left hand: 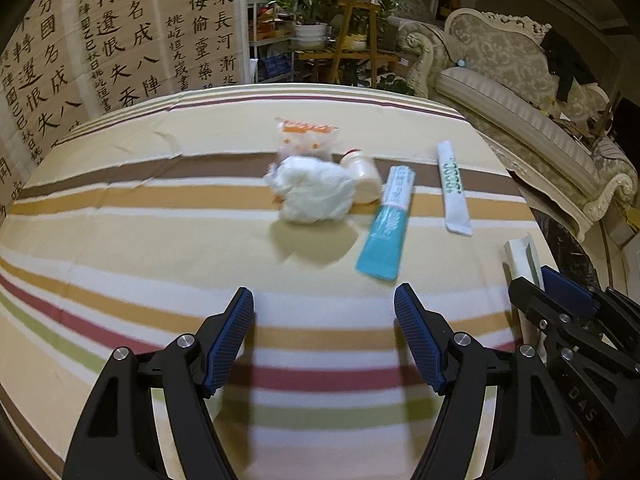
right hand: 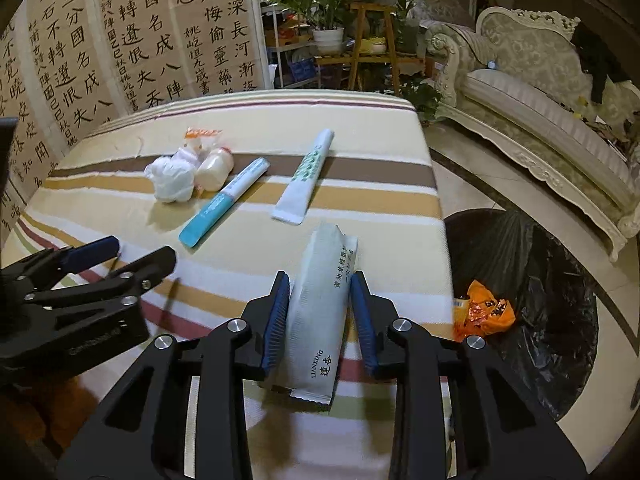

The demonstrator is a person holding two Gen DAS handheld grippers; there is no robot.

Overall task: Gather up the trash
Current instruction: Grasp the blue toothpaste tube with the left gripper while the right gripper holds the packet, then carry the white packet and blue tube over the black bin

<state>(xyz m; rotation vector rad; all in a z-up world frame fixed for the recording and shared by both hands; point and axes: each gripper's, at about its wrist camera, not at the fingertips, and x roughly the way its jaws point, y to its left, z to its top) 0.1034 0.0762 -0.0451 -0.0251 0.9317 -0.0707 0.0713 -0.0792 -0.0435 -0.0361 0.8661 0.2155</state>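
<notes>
My right gripper [right hand: 320, 312] is shut on a pale green-white sachet [right hand: 320, 320] and holds it over the striped table's right side, near the bin [right hand: 532, 280]. My left gripper [left hand: 324, 320] is open and empty above the striped cloth, short of the trash. Ahead of it lie a crumpled white tissue [left hand: 312, 192], a small cream bottle [left hand: 366, 178], an orange-and-clear wrapper [left hand: 306, 136], a blue-white tube pack [left hand: 386, 224] and a white sachet with green print [left hand: 452, 188]. These also show in the right wrist view: tissue [right hand: 172, 178], bottle [right hand: 214, 170], blue pack [right hand: 224, 206], white sachet [right hand: 304, 178].
The bin, lined with a black bag, stands on the floor right of the table and holds an orange wrapper [right hand: 486, 312]. The striped tablecloth [left hand: 120, 240] covers the table. A cream sofa [left hand: 520, 92] stands at right, a calligraphy screen [left hand: 100, 40] and plants behind.
</notes>
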